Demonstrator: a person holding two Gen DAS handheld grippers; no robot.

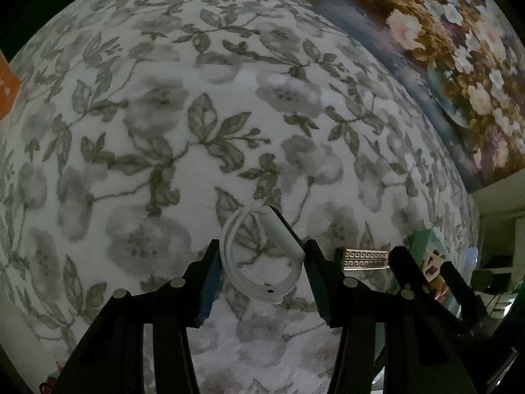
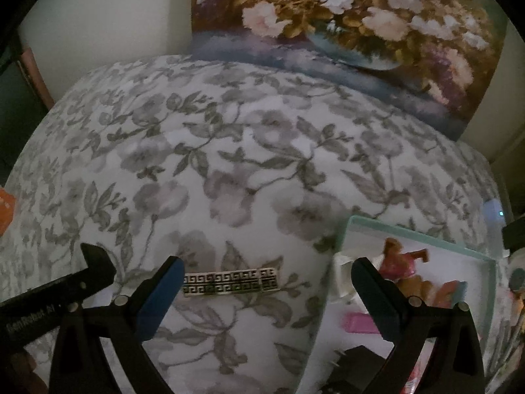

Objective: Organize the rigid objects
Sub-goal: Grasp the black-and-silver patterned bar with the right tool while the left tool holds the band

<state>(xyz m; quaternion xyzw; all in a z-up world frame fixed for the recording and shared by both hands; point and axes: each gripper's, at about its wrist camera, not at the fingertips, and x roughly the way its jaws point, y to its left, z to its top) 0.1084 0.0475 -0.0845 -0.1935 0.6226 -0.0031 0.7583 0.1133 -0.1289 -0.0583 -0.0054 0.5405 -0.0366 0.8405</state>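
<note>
My left gripper (image 1: 262,252) is shut on a white wristband (image 1: 259,287) with a dark module, held as a loop just above the grey floral bedspread (image 1: 164,115). A silver bracelet (image 2: 231,282) with a Greek key pattern lies flat on the bedspread (image 2: 229,164). My right gripper (image 2: 267,264) hangs open over it, one finger at each end and not touching. The same bracelet (image 1: 366,258) shows in the left wrist view, just right of the held band. A mint-green open box (image 2: 426,234) stands to the right, behind the right finger.
Inside the box lie a doll in pink (image 2: 400,262), a pink piece (image 2: 356,323) and a white item. A floral painting (image 2: 328,32) leans against the wall at the back. An orange object (image 2: 5,210) sits at the bed's left edge.
</note>
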